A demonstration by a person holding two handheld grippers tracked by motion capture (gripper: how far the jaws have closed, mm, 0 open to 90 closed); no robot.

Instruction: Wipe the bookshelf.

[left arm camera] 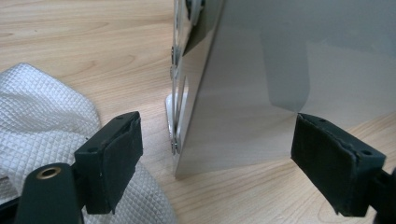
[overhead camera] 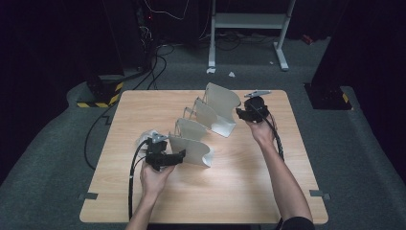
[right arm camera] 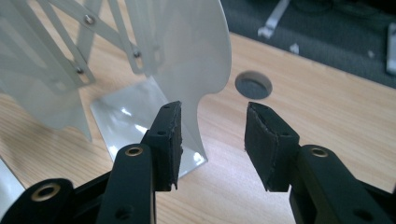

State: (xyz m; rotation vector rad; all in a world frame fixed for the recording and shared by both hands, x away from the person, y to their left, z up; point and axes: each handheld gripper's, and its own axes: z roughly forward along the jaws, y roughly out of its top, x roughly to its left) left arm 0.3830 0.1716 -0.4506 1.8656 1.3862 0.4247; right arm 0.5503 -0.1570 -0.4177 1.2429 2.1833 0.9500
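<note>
A white metal folding rack of several upright plates joined by scissor links stands stretched diagonally across the wooden table. My left gripper is at the rack's near end. In the left gripper view it is open wide, the near plate standing between the jaws with neither pad pressing on it. My right gripper is at the far end. In the right gripper view it is open, with the far plate just beyond its left pad and nothing gripped.
A white quilted cloth lies on the table beside the left gripper. A round grey grommet hole sits in the table past the far plate. A white frame and cables lie on the dark floor beyond the table.
</note>
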